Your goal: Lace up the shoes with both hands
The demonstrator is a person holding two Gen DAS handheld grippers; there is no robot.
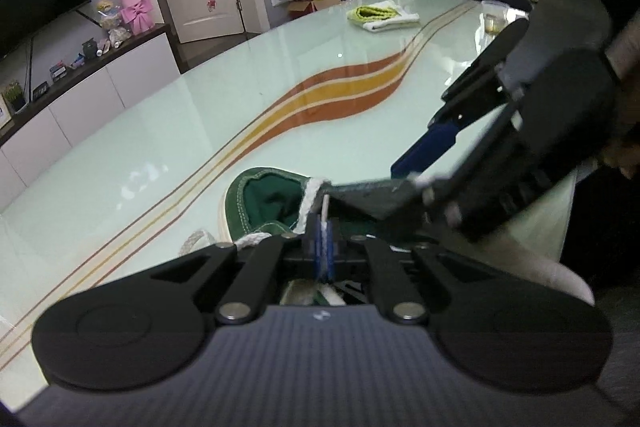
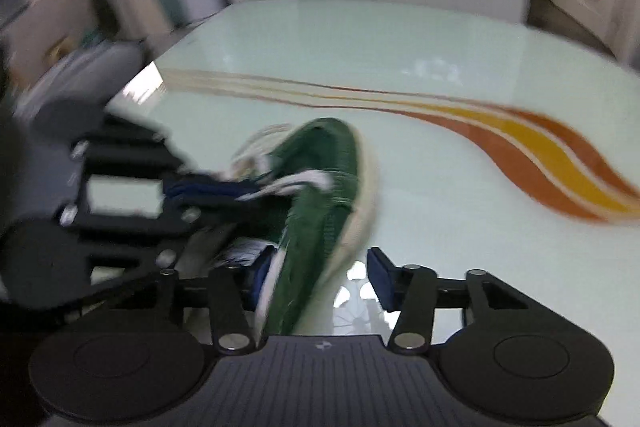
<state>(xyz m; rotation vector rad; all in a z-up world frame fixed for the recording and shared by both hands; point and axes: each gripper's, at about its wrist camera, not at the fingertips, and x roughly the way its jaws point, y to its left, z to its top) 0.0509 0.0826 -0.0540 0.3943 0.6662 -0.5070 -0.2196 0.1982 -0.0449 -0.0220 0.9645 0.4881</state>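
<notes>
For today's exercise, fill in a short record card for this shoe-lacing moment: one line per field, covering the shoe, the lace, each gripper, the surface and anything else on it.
shoe: green canvas shoe with pale sole, on the table
lace: white lace, loose loop beside the shoe
left gripper: left gripper shut on the lace
right gripper: right gripper open, fingers either side of the shoe
surface: glossy pale table with orange and yellow stripes
other items: folded cloth, clear cup at the far end
</notes>
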